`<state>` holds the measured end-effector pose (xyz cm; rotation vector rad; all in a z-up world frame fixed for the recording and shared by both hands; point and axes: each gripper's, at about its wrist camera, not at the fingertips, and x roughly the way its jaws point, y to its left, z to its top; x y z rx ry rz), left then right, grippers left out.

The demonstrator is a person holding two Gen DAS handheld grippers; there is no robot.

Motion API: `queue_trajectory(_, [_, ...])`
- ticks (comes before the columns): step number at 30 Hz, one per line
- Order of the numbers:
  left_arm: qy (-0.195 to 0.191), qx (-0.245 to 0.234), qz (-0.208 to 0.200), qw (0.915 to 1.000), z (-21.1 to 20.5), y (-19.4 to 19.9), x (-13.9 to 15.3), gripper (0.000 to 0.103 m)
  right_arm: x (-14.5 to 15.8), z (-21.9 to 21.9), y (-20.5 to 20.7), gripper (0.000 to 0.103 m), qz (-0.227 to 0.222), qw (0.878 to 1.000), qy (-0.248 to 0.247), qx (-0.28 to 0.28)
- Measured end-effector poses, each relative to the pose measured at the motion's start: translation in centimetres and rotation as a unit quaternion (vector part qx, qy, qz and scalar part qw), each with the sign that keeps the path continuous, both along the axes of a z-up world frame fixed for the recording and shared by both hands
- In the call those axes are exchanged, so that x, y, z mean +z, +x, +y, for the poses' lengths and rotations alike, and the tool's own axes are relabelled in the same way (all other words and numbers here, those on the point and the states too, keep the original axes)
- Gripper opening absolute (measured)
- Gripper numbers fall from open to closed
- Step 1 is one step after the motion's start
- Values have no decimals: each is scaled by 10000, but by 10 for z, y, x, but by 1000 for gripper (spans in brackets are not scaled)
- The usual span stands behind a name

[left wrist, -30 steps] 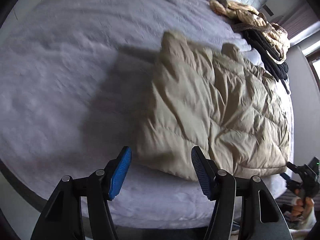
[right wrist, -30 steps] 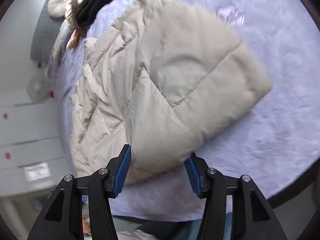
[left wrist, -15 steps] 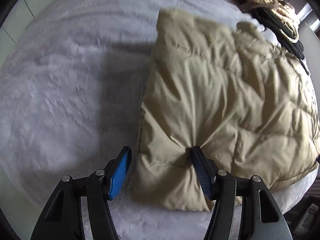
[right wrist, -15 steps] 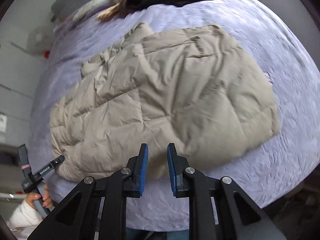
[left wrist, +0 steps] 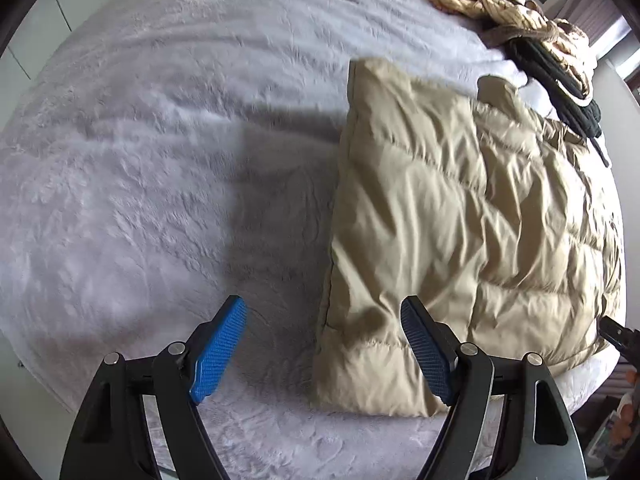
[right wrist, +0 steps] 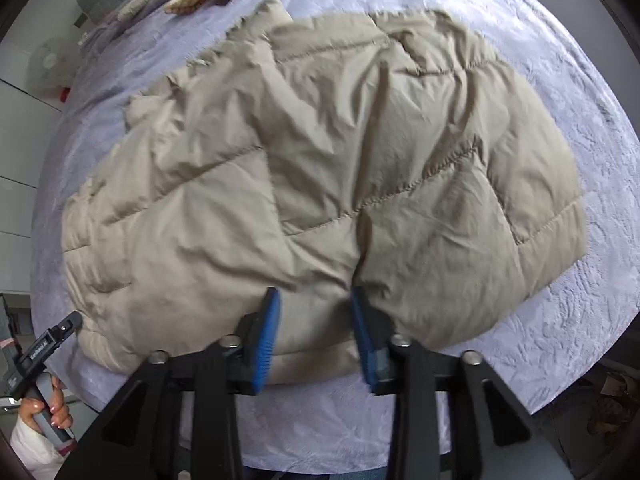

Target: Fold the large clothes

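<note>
both grippers' jaws now opening: left gripper [left wrist: 322,344] apart, right gripper [right wrist: 316,336] around jacket [right wrist: 320,184]

Lilac fleecy bed [left wrist: 168,152] under beige puffer jacket [left wrist: 460,216], heaped clothes [left wrist: 532,36]

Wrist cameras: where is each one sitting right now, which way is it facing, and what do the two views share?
Left wrist: on the left gripper, pointing steeply down at the bed cover and the beige puffer jacket's left edge; its jaws are opening, nothing gripped.
Right wrist: on the right gripper, looking down at the jacket's near hem between its opening jaws; the person's left hand shows.
Shared: jacket, bed cover, clothes pile.
</note>
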<state>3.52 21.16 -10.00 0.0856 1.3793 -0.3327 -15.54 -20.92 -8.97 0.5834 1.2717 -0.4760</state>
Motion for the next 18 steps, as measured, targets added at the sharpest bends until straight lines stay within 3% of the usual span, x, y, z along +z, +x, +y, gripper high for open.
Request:
queue_trajectory(2, [41,-65,-48,10000,-2,3,6,81,8,5,0,61,-62,9999,-30,95])
queue_trajectory(4, [74,-123,-68,9999,-7,4,9,81,14,11,5,83,-131,9997,-61,205])
queue_trajectory(8, [28,-174,-65,9998,-14,5,11,82,21,21,17,97,-251,9987,-238,365])
queue_trajectory(9, [38,-187,-101,9998,-16,5,11,87,23,25,20,103,-296,9984,-291,372])
queue_trajectory(10, [65,-198,-130,9997,-18,4,9,103,24,30,25,103,-381,9980,-330,375])
queue_trajectory(13, [90,-236,-225,9994,-20,3,10,103,27,42,35,103,-411,9972,-424,468])
queue_trajectory(18, [45,-346,-196,9992,-20,9,9,103,15,53,47,103,-24,9974,-283,668])
